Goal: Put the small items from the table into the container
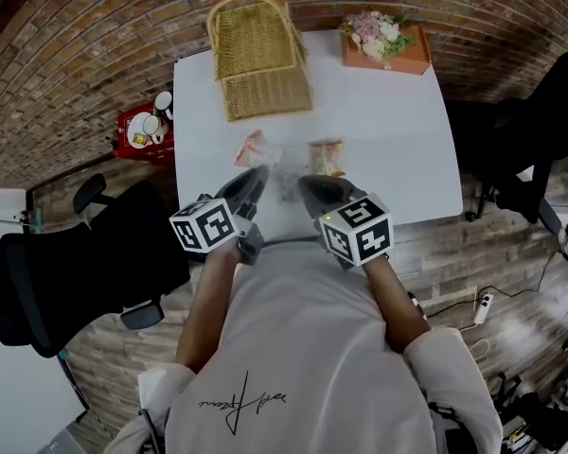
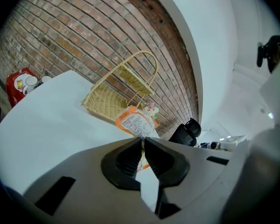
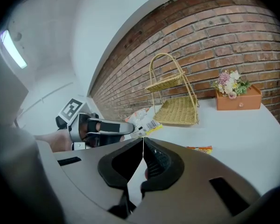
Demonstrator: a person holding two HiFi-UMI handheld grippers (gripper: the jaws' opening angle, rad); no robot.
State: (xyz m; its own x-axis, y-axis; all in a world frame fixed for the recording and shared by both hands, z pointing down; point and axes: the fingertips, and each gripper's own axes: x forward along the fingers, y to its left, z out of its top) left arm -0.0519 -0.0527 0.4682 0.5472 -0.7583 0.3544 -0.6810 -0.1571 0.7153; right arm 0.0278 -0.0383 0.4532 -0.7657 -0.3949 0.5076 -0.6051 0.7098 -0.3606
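White table [image 1: 398,140], far edge against the brick wall [image 1: 95,55]. Two-tier wicker basket [image 1: 260,60] at the far left corner, handle up. Orange box of flowers [image 1: 409,61] at the far right corner, well apart from the basket. One orange snack packet [image 1: 327,156] flat near the front edge, about mid-table

Your left tongs [image 2: 143,141] pinch an orange-and-white snack packet [image 2: 136,122] by its lower edge, its printed side facing you. A second packet [image 1: 327,156], also orange, lies flat on the white table [image 1: 388,130] just to its right. Beyond both, the two-tier wicker basket [image 1: 260,60] stands upright near the table's far edge.
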